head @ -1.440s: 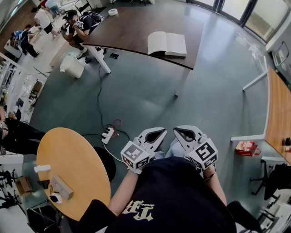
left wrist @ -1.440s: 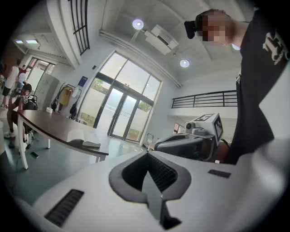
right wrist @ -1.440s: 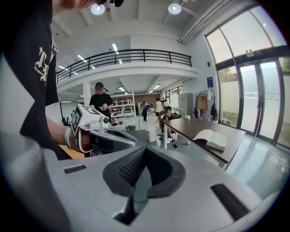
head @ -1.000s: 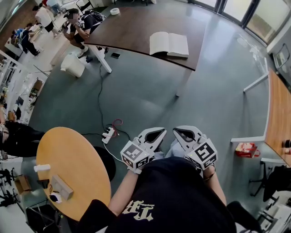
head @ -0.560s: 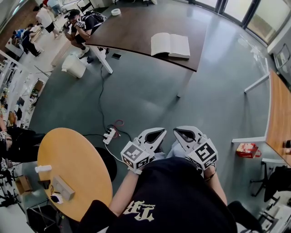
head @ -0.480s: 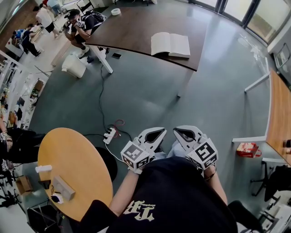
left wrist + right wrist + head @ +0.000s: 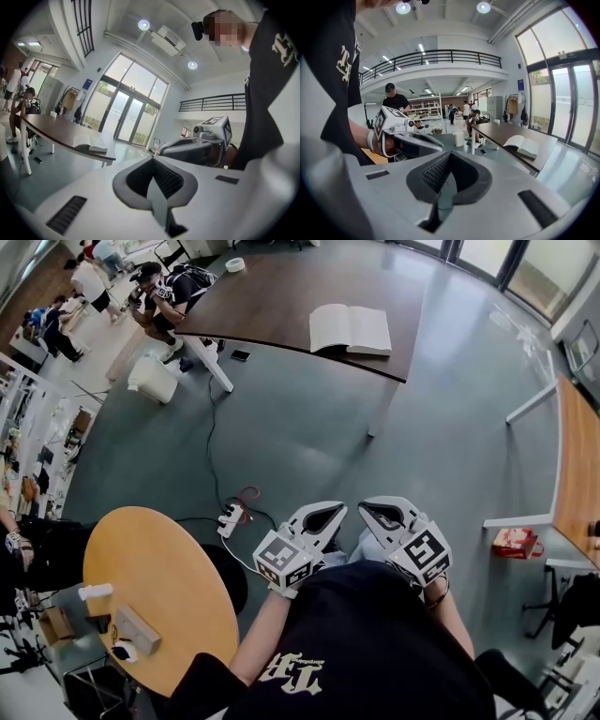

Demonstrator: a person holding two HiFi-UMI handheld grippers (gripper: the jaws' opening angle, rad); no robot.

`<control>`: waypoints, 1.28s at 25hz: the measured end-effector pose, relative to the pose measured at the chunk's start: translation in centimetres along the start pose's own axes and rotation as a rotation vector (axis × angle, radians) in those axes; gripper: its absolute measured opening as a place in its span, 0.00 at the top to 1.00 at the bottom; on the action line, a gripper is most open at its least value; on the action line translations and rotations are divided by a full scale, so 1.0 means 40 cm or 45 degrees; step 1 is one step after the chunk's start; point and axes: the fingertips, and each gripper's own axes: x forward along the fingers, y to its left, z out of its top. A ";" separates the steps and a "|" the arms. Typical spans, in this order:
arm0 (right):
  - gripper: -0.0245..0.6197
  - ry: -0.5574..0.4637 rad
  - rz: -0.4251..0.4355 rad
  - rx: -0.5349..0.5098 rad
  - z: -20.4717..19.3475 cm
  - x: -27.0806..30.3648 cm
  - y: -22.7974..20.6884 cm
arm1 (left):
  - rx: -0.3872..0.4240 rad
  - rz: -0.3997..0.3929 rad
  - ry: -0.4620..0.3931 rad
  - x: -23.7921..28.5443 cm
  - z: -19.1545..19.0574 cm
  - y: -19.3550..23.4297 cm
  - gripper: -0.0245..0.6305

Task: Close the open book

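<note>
1. Left hand-held gripper [image 7: 336, 508]: jaws together, nothing in them. Right hand-held gripper [image 7: 366, 506]: likewise shut and empty. I hold both side by side, close in front of me.
2. Open book [image 7: 350, 330] lies flat, pages up, near the edge of the dark table [image 7: 272, 296], well apart from me across the floor.
3. Judgement: fairly heavy; pages floppy, cover stiffer. Best hold looks like the outer edge of one half, cover included, then fold it over the spine. Loose pages may fan out or slip.
</note>
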 end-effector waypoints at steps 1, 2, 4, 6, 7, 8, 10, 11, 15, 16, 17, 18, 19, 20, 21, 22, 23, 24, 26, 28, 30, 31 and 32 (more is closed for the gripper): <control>0.98 -0.002 -0.003 0.005 0.001 0.000 -0.003 | -0.001 -0.001 0.000 0.002 0.001 0.001 0.96; 0.98 -0.006 -0.004 0.010 0.001 0.000 -0.005 | -0.001 -0.001 0.001 0.004 0.001 0.002 0.96; 0.98 -0.011 -0.001 0.015 0.000 0.002 -0.009 | -0.001 -0.002 0.002 0.009 0.000 0.005 0.96; 0.98 -0.014 0.000 0.018 -0.002 0.001 -0.013 | -0.002 -0.002 0.006 0.013 -0.002 0.006 0.96; 0.98 -0.015 -0.002 0.017 -0.004 0.001 -0.016 | -0.002 -0.002 0.008 0.015 -0.002 0.006 0.96; 0.98 -0.011 -0.004 0.014 -0.007 -0.001 -0.018 | -0.002 -0.002 0.010 0.016 -0.001 0.005 0.96; 0.98 0.003 -0.006 0.013 -0.009 -0.004 -0.024 | -0.001 -0.004 0.012 0.021 0.002 0.004 0.96; 0.98 0.003 -0.004 0.014 -0.007 -0.004 -0.027 | -0.001 -0.004 0.013 0.024 0.004 0.005 0.96; 0.98 0.011 0.003 0.004 -0.015 -0.009 -0.043 | -0.002 0.000 0.019 0.040 0.002 0.008 0.96; 0.98 0.010 0.001 0.009 -0.017 -0.010 -0.049 | -0.003 0.002 0.021 0.045 0.001 0.009 0.96; 0.98 0.007 -0.003 0.019 -0.019 -0.011 -0.056 | -0.003 0.003 0.024 0.050 0.001 0.011 0.96; 0.98 0.005 -0.005 0.024 -0.020 -0.011 -0.062 | -0.001 0.004 0.026 0.056 0.002 0.012 0.96; 0.98 0.004 -0.003 0.024 -0.020 -0.011 -0.067 | 0.000 0.003 0.028 0.061 0.004 0.014 0.96; 0.98 0.003 0.000 0.021 -0.019 -0.011 -0.073 | 0.000 0.002 0.029 0.067 0.005 0.015 0.96; 0.98 0.002 0.002 0.021 -0.020 -0.011 -0.078 | 0.000 0.001 0.030 0.073 0.006 0.017 0.96; 0.98 0.000 0.002 0.025 -0.019 -0.011 -0.085 | -0.001 0.001 0.031 0.079 0.006 0.019 0.96; 0.98 -0.004 -0.001 0.034 -0.017 -0.010 -0.093 | -0.002 0.003 0.033 0.085 0.007 0.022 0.96; 0.98 -0.004 -0.006 0.043 -0.014 -0.010 -0.102 | -0.002 0.004 0.035 0.092 0.008 0.025 0.96; 0.98 0.005 -0.012 0.047 -0.011 -0.013 -0.123 | -0.005 0.005 0.037 0.109 0.011 0.029 0.96; 0.98 0.006 -0.002 0.045 -0.020 -0.014 -0.143 | -0.008 0.007 0.040 0.128 0.014 0.037 0.96; 0.98 -0.007 0.007 0.053 -0.030 -0.012 -0.165 | -0.011 0.015 0.046 0.148 0.014 0.048 0.96; 0.98 -0.015 0.011 0.059 -0.029 -0.012 -0.178 | -0.013 0.019 0.049 0.160 0.015 0.055 0.96; 0.98 -0.020 0.015 0.064 -0.026 -0.012 -0.191 | -0.015 0.024 0.051 0.172 0.017 0.060 0.96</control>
